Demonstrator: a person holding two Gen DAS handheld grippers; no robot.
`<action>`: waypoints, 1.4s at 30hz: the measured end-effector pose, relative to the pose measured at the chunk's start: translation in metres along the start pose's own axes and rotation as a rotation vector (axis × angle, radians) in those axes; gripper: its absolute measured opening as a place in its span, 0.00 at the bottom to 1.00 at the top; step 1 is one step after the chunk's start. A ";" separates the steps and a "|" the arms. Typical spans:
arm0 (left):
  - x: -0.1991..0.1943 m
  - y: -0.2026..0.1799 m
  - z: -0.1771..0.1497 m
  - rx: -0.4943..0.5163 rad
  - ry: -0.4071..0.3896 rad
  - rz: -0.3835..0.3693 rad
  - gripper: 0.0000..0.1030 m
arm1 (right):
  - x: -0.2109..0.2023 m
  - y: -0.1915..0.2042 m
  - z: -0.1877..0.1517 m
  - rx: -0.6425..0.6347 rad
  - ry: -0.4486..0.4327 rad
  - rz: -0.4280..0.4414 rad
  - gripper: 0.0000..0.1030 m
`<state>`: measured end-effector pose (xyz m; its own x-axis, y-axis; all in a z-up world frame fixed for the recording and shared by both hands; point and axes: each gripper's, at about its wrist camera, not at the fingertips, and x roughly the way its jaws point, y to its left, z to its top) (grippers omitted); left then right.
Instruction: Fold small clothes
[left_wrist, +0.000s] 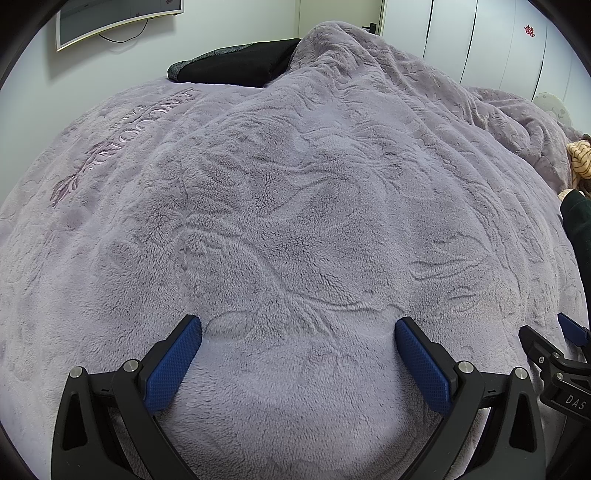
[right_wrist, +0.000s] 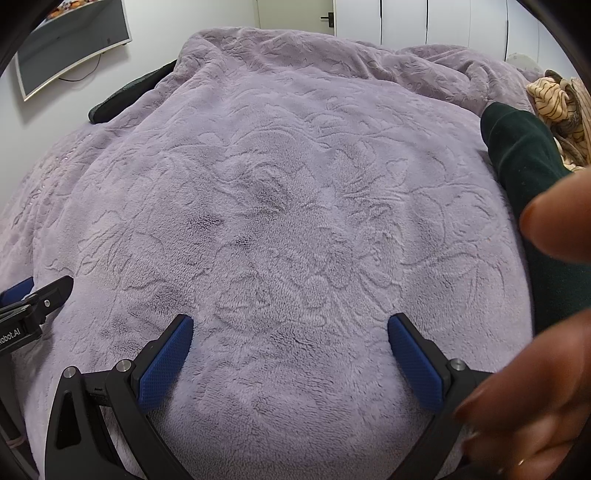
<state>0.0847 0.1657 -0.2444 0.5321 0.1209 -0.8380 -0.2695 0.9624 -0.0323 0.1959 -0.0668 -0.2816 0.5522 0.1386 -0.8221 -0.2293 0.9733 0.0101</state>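
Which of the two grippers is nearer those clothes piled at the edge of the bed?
The right gripper, likely. The dark green garment and striped tan clothes lie on its side; the left gripper is farther. Both jaws stand open, empty.

Lilac plush blanket (left_wrist: 295, 206) on bed, white wardrobe doors (left_wrist: 480, 40), perhaps a wall-mounted screen (right_wrist: 74, 44)

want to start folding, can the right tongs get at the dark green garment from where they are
Probably yes. The right tongs are open and empty over the blanket, and the dark green garment lies ahead to their right with only bare blanket between. A hand near the lens blocks part of the view.
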 end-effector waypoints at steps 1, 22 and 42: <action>0.000 0.000 0.000 0.000 0.000 0.000 1.00 | 0.000 0.000 0.000 0.000 0.000 0.000 1.00; 0.000 0.000 0.000 0.000 0.000 0.000 1.00 | 0.001 0.000 0.000 0.000 -0.001 -0.005 1.00; 0.000 0.000 0.000 0.000 0.000 0.000 1.00 | 0.001 -0.001 -0.001 0.006 -0.001 -0.001 1.00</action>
<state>0.0850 0.1654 -0.2445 0.5322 0.1210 -0.8379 -0.2696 0.9624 -0.0323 0.1960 -0.0679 -0.2826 0.5529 0.1373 -0.8218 -0.2236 0.9746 0.0123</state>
